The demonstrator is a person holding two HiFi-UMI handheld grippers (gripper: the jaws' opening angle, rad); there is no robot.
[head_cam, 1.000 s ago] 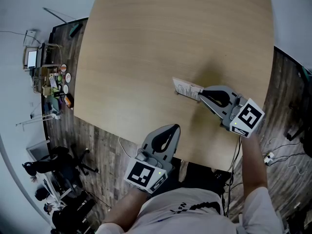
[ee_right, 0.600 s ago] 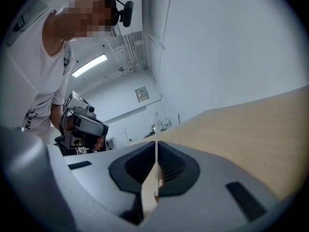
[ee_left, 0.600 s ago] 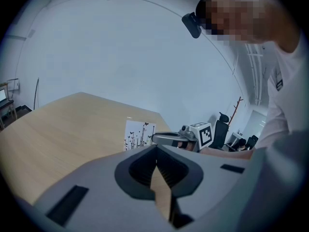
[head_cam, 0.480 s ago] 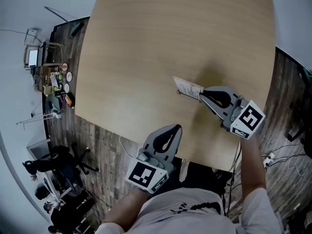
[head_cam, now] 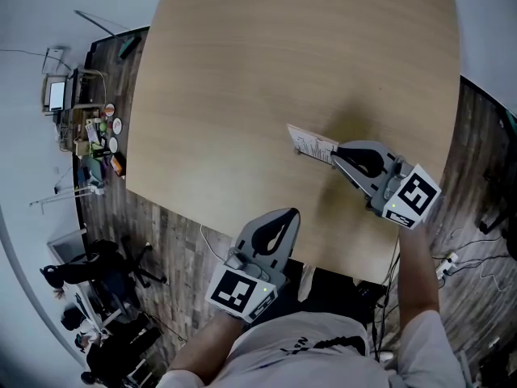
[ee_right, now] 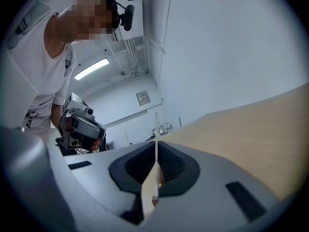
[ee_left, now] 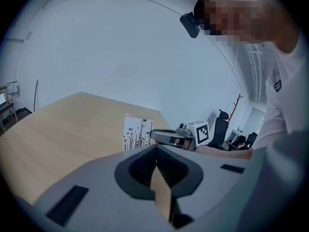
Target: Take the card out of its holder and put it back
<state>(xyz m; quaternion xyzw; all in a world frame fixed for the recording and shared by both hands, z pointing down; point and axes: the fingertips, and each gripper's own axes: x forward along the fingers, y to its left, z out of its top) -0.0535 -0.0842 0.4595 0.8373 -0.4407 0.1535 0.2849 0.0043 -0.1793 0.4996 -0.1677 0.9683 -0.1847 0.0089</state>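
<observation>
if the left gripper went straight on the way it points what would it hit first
Most likely the right gripper, shut on the card. Both sit almost dead ahead of the left gripper, over the table. Depth is unclear, so the card could come first.

Bright, even indoor light falls on the counter (head_cam: 242, 71), with one soft shadow beside the right hand-held gripper (head_cam: 334, 153). A ceiling strip lamp (ee_right: 91, 69) glows. Both gripper views bend at dark, vignetted edges; their near foregrounds blur
</observation>
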